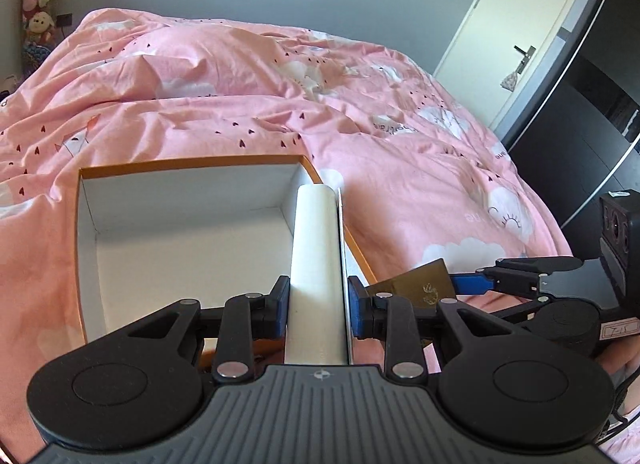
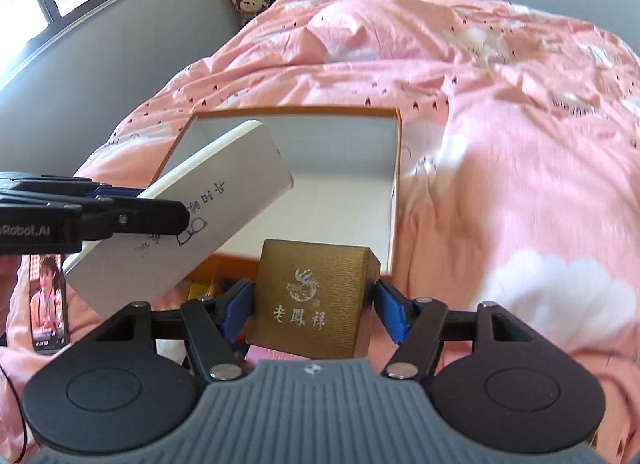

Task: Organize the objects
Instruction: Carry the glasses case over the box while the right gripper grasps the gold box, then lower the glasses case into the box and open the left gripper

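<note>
Above the open orange-rimmed box (image 1: 192,168) on the pink quilt (image 1: 400,136), the left gripper (image 1: 318,300) clamps a smooth white case (image 1: 316,256). Beside it, the right gripper (image 2: 314,300) pinches a ribbed gold cube (image 2: 312,296). Only the right view shows the case's handwritten face.

Left gripper (image 1: 318,302): black linkage arms, grey ribbed body, blue-padded fingers (image 1: 281,306). Pointed forward and down. Fingers closed narrowly on the two flat faces of a white box (image 1: 316,264) held on edge, which juts out ahead between them. Seen from the right wrist camera, this gripper (image 2: 176,220) enters from the left edge, lying roughly level.

Right gripper (image 2: 314,306): same build, blue-padded fingers (image 2: 394,316). Pointed forward and down. Fingers set wide, pressed on the left and right sides of a gold box (image 2: 312,296). Seen from the left wrist camera, this gripper (image 1: 448,284) enters from the right edge, close beside the left gripper.

No hand or sleeve clearly visible.
</note>
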`<act>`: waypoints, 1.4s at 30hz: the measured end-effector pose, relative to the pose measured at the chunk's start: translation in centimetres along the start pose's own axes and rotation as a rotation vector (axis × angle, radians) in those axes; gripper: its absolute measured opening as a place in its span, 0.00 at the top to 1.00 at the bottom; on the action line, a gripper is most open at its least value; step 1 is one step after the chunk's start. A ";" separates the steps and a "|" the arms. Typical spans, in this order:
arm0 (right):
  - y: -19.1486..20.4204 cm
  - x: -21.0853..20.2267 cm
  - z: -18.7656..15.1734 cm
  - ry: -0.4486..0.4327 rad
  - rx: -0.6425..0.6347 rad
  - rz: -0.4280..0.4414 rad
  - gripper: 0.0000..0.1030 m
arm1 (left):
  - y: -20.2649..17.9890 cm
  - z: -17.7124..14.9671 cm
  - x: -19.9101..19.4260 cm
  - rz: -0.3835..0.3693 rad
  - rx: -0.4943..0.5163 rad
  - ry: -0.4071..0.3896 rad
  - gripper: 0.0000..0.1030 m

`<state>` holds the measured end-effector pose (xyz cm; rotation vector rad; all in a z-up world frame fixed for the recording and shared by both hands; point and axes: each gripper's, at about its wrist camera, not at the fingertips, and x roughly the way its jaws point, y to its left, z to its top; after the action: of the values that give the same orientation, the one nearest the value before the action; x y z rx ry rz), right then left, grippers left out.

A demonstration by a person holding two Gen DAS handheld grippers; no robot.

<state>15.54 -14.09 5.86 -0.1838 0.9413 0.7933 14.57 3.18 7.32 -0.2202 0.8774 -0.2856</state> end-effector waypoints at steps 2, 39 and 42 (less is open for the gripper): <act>-0.4 1.2 1.5 -0.009 -0.011 -0.002 0.34 | 0.8 1.0 0.9 0.020 -0.013 0.006 0.68; -2.2 10.0 8.4 0.027 -0.099 -0.075 0.42 | 10.6 0.7 16.3 0.091 -0.377 0.309 0.65; -2.2 9.9 8.5 0.029 -0.095 -0.076 0.72 | 10.2 0.4 16.6 0.128 -0.329 0.344 0.65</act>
<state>25.92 -6.48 2.77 -0.3134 0.9194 0.7671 26.48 7.27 -7.50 -0.4265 1.2744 -0.0568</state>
